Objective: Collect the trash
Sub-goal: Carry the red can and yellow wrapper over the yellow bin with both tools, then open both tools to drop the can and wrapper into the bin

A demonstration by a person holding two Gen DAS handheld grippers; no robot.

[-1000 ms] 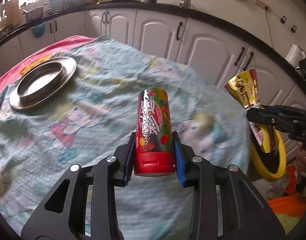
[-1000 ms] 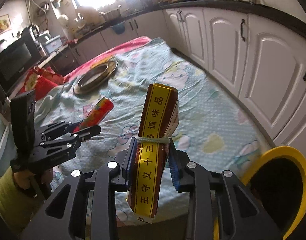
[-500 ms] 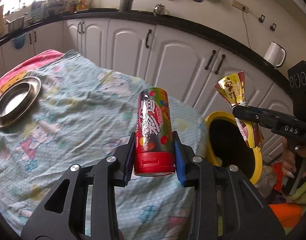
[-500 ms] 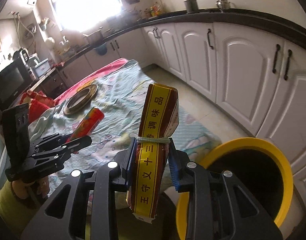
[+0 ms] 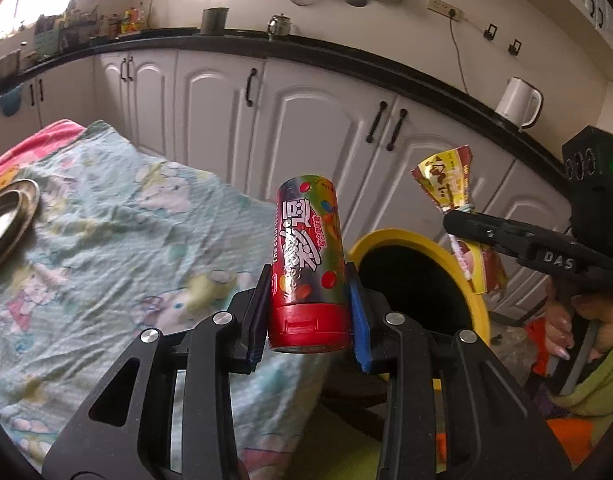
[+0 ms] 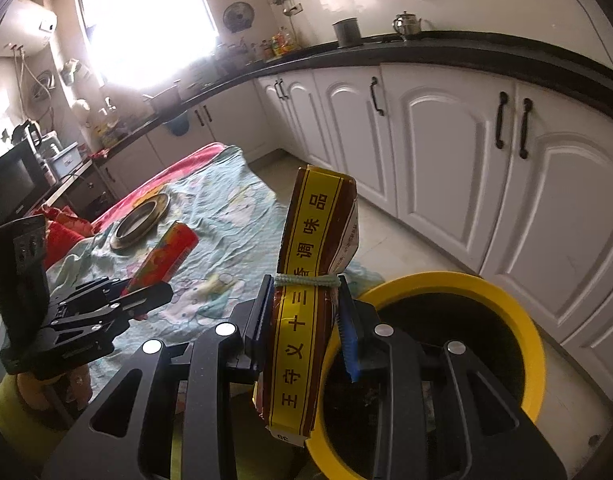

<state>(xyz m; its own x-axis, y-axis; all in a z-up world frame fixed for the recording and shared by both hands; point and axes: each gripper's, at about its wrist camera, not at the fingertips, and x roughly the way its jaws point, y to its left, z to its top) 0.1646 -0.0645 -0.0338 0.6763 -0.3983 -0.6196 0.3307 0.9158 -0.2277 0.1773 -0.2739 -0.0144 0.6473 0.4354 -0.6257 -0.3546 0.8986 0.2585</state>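
Left gripper (image 5: 309,312): jaws closed on the red candy tube (image 5: 308,264), held upright at frame centre in the left wrist view, cap end downward. Right gripper (image 6: 306,320): jaws closed on the yellow-and-brown seasoning packet (image 6: 312,292), gripped at its tied waist, frame centre in the right wrist view. The yellow-rimmed trash bin (image 6: 486,292) stands at lower right, just beside the packet. The cloth-covered worktop (image 5: 106,220) fills the left of the left wrist view, carrying a metal plate (image 5: 6,220) at its left edge.
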